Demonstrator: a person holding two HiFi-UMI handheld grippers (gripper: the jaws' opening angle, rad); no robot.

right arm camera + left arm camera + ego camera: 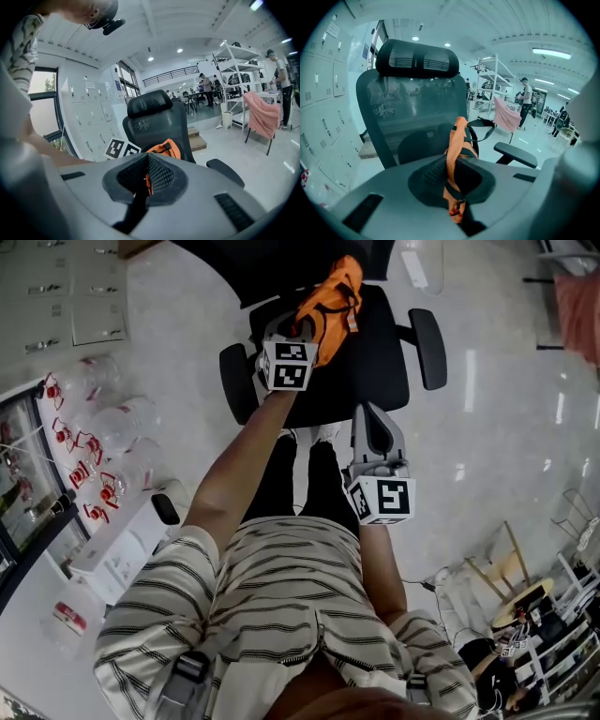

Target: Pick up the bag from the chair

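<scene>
Low in the head view's centre, the right gripper (pixel 373 432) is being held closed on nothing. At top centre, the orange bag (pixel 333 298) is being pinched by the left gripper (pixel 300 329) over the chair (pixel 380 367). Being soft, light and saggy, it is judged best gripped by a strap or fold.

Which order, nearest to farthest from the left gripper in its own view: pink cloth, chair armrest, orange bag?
1. orange bag: centre, clamped between the jaws.
2. chair armrest: right, just beyond the bag.
3. pink cloth: right background, across the floor.
</scene>
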